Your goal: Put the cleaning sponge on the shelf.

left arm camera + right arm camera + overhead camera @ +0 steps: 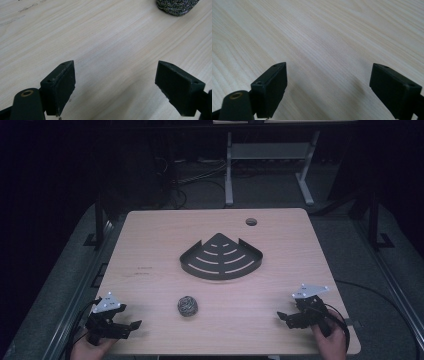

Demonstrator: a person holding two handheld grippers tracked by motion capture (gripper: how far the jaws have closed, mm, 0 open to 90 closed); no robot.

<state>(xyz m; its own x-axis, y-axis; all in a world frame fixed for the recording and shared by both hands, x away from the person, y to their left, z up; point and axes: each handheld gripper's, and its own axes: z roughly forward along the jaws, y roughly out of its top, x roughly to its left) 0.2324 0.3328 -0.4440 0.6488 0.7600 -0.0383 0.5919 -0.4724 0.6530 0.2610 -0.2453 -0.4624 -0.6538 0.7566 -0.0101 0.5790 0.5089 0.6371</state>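
Start position, by the look of it: left gripper (134, 325) and right gripper (281, 316) wide open, empty, low at the table's (150, 240) near corners. Steel scourer (187, 306) near the front edge, dark corner tray (221, 257) mid-table beyond. Likely next: reaching in to close on the scourer.

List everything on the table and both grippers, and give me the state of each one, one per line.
Left gripper: open, nothing between its jaws, near the table's front left corner.
Right gripper: open, nothing between its jaws, near the front right corner.
Steel wool ball: resting free on the table, untouched.
Black corner shelf: lying flat, nothing in it, apart from the ball.
Table: wooden, with a round hole near its far edge.
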